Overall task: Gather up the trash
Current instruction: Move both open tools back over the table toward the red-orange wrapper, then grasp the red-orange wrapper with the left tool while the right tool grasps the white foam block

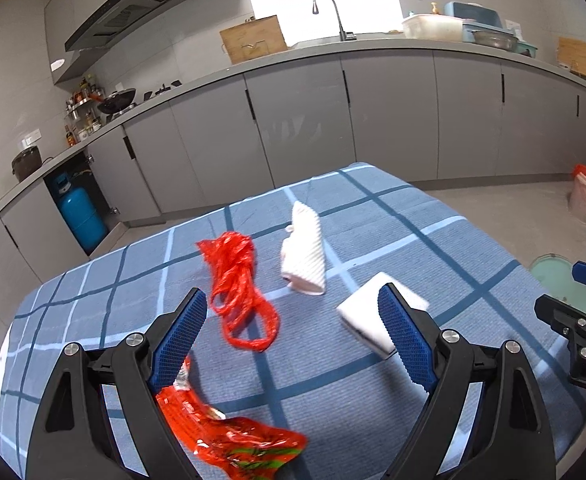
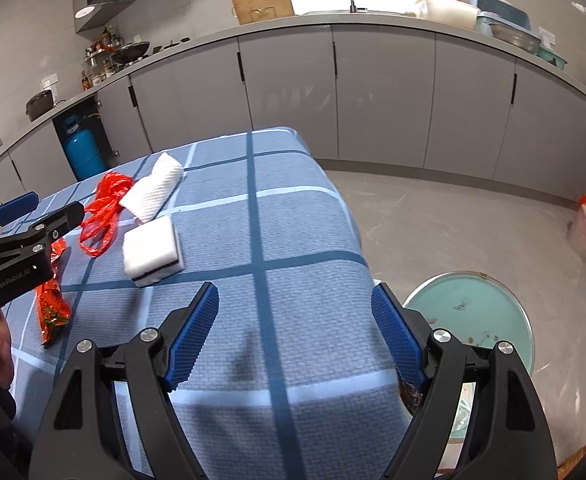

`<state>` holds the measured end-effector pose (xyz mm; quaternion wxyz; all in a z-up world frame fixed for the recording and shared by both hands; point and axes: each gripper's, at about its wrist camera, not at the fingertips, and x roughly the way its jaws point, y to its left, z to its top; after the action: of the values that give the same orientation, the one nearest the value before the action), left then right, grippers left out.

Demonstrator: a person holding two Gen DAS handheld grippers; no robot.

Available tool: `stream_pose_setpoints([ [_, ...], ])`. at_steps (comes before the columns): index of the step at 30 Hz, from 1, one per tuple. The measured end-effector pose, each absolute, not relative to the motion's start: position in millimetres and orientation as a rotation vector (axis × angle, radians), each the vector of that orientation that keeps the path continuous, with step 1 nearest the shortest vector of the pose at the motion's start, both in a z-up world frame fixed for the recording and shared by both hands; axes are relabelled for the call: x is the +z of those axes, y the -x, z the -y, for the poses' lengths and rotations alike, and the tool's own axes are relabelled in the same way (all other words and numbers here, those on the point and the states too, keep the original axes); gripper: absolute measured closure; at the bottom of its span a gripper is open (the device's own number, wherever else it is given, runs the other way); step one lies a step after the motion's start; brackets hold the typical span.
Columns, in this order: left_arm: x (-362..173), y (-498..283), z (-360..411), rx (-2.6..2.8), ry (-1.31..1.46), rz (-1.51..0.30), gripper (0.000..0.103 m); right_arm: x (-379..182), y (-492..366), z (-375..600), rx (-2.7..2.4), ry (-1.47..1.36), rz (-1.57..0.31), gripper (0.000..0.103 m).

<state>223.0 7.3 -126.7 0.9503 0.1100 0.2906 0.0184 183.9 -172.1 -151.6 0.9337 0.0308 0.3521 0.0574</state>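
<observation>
One table [image 1: 373,360] fills most of both views, covered by a blue checked cloth, and four pieces of trash lie on it. One round pale-green bin [image 2: 473,312] stands on the floor just beside the table's right edge. Two hand-held grippers hover over the cloth: the left hand-held gripper [image 1: 293,312] has its blue pads spread wide with nothing pressed between them, and the right hand-held gripper [image 2: 295,312] likewise stands open and empty over bare cloth near the table's edge. Among the trash, one red snack wrapper [image 1: 229,436] lies nearest, under the left gripper's left finger. One white ridged foam sleeve [image 1: 305,252] lies farther back at the middle of the table. One white block with a dark underside [image 1: 367,318] sits near the foam sleeve, partly behind the left gripper's right pad. One tangle of red plastic bag [image 1: 237,280] lies just left of the sleeve.
</observation>
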Motion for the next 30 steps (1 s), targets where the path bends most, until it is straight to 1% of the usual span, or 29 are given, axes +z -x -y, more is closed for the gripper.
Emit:
stream_pose_setpoints([
  [4,-128,-217,-25,0.084,-0.211,-0.59,0.013,-151,-186,164,0.135,-0.057,-0.724,0.023],
  [15,-140,-200,-86,0.244,-0.172,-0.664,0.01,-154,-197,140,0.203,-0.064,-0.722,0.02],
  [16,-142,-199,-89,0.26,-0.171,-0.674,0.009,-154,-198,137,0.21,-0.067,-0.722,0.02],
  [22,-156,-194,-103,0.319,-0.163,-0.723,0.004,-153,-199,129,0.238,-0.078,-0.711,0.019],
  [24,-163,-197,-105,0.317,-0.14,-0.764,0.004,-153,-198,129,0.237,-0.081,-0.705,0.014],
  [30,-173,-204,-101,0.304,-0.115,-0.809,0.004,-156,-196,132,0.236,-0.091,-0.71,0.013],
])
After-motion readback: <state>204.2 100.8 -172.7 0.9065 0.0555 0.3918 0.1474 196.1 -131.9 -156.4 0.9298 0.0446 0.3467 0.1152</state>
